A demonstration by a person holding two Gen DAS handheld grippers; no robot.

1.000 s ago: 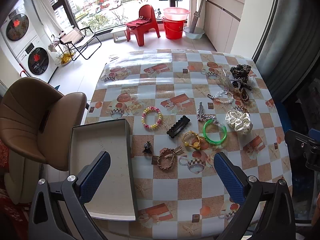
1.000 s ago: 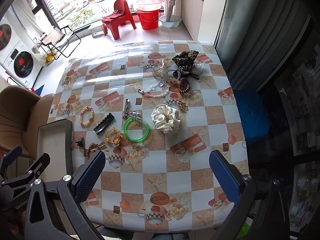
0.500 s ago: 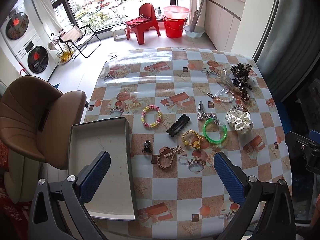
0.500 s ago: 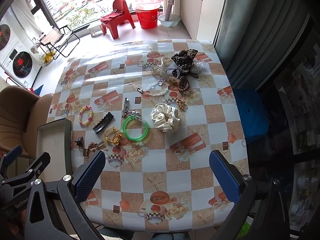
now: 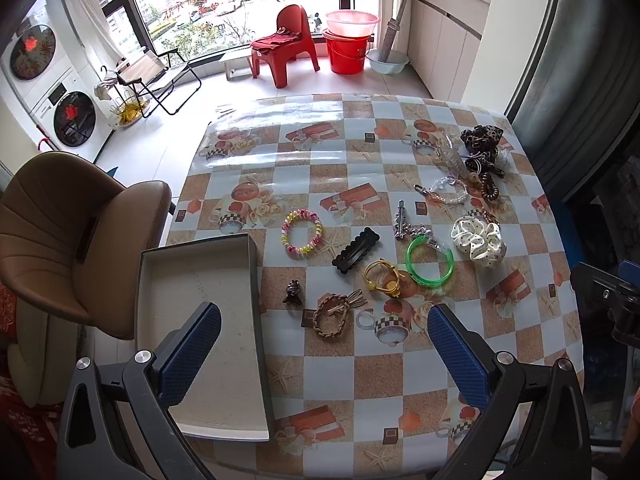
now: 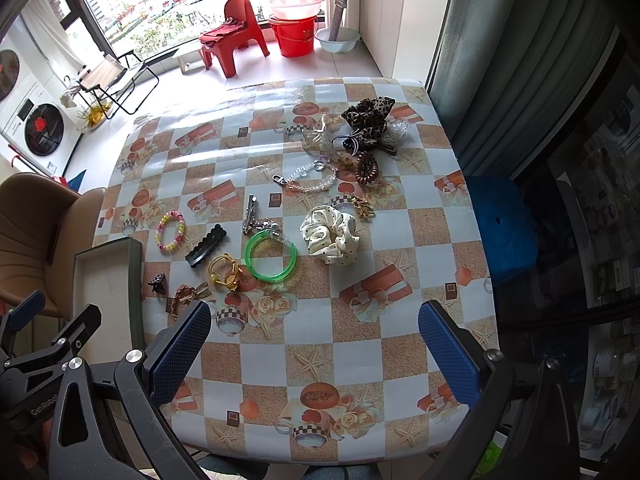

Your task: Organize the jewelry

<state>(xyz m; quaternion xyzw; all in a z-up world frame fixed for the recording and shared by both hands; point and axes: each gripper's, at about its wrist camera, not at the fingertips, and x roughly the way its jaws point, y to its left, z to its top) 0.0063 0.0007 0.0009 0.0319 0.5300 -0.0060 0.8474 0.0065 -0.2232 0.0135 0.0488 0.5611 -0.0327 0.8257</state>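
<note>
Jewelry and hair pieces lie loose on the checked tablecloth: a pastel bead bracelet (image 5: 302,231), a black hair clip (image 5: 356,254), a green bangle (image 5: 429,259), a gold bracelet (image 5: 382,276), a braided brown bracelet (image 5: 331,315), a small dark claw clip (image 5: 293,293) and a cream scrunchie (image 5: 478,239). An empty grey tray (image 5: 200,280) sits at the table's left edge. My left gripper (image 5: 324,356) is open and empty above the near table. My right gripper (image 6: 316,350) is open and empty, held over the near table; the green bangle (image 6: 271,255) lies ahead of it.
A leopard scrunchie (image 5: 481,140), a clear bead chain (image 5: 448,192) and a silver clip (image 5: 400,218) lie at the far right. A brown chair (image 5: 60,232) stands left of the table. A blue stool (image 6: 500,224) stands to the right.
Both grippers have drifted slightly; the views barely shift. Nothing on the table has moved.
</note>
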